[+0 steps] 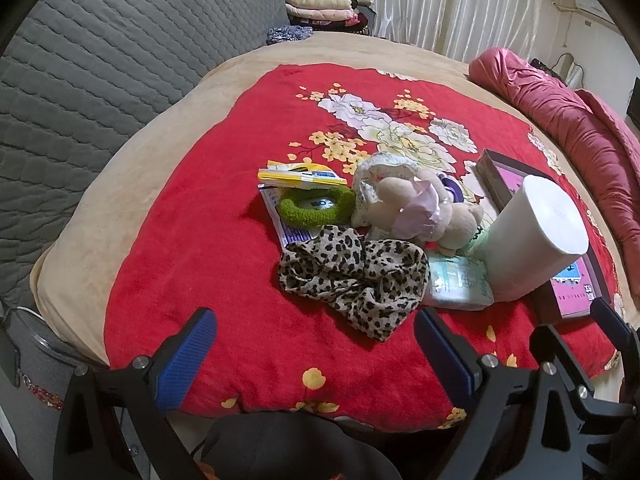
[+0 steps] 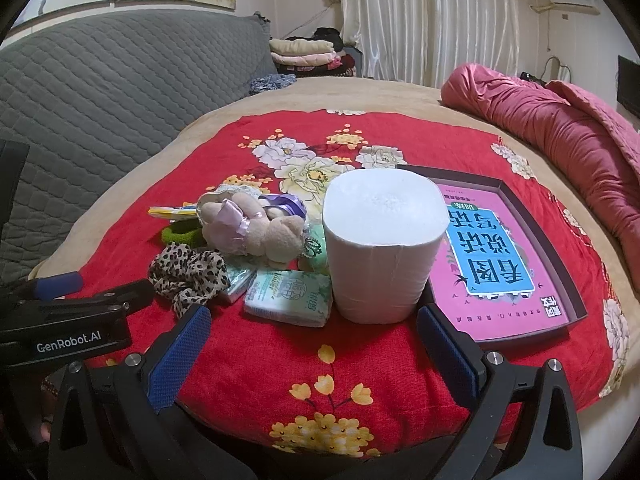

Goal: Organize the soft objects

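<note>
On the red floral blanket [image 1: 192, 264] lie a leopard-print scrunchie [image 1: 352, 276], a green fuzzy ring [image 1: 316, 208], a beige plush bear [image 1: 420, 208], tissue packs [image 1: 456, 284] and a white paper roll [image 1: 532, 240]. My left gripper [image 1: 316, 352] is open and empty just short of the scrunchie. My right gripper [image 2: 314, 344] is open and empty in front of the paper roll [image 2: 380, 248] and a tissue pack [image 2: 290, 298]. The bear [image 2: 256, 232] and scrunchie [image 2: 188, 274] lie left of the roll.
A dark tray [image 2: 560, 264] holding a pink book [image 2: 496, 256] sits right of the roll. Yellow and white packets [image 1: 300, 176] lie behind the green ring. A pink quilt [image 2: 560, 132] is bunched at the right. A grey quilted headboard [image 1: 100, 72] stands at the left.
</note>
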`<state>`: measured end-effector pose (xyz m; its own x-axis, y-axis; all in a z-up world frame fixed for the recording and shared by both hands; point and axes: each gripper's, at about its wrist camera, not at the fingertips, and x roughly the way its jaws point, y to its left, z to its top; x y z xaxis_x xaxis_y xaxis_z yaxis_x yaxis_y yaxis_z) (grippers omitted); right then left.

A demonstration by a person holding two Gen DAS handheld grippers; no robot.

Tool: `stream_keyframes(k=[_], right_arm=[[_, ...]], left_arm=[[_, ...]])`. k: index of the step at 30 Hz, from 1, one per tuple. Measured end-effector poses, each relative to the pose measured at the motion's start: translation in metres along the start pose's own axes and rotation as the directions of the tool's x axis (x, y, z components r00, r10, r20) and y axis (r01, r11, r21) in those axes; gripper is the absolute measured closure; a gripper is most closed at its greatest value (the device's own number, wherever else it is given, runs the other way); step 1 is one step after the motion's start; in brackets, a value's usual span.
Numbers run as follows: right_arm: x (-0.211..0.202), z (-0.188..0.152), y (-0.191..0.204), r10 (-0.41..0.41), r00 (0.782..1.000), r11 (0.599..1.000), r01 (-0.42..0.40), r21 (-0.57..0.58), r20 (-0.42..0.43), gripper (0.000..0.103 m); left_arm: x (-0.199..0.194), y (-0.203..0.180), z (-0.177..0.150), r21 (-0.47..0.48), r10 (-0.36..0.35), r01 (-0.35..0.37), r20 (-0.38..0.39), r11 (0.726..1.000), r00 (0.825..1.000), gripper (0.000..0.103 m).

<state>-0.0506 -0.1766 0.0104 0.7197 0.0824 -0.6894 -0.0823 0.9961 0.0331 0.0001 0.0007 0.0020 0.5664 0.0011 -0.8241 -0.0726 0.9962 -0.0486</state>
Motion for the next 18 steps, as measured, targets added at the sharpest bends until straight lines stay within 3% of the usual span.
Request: stream_keyframes(k=[18], right_arm=[[-0.0003,-0.0003,0.0034,0.001,1.000,1.000,-0.001,-0.005,0.002,0.000]], left_arm=[[-0.0016,-0.0003,0.0004,0.002,-0.005,0.005,0.000,1.000,1.000,0.004]])
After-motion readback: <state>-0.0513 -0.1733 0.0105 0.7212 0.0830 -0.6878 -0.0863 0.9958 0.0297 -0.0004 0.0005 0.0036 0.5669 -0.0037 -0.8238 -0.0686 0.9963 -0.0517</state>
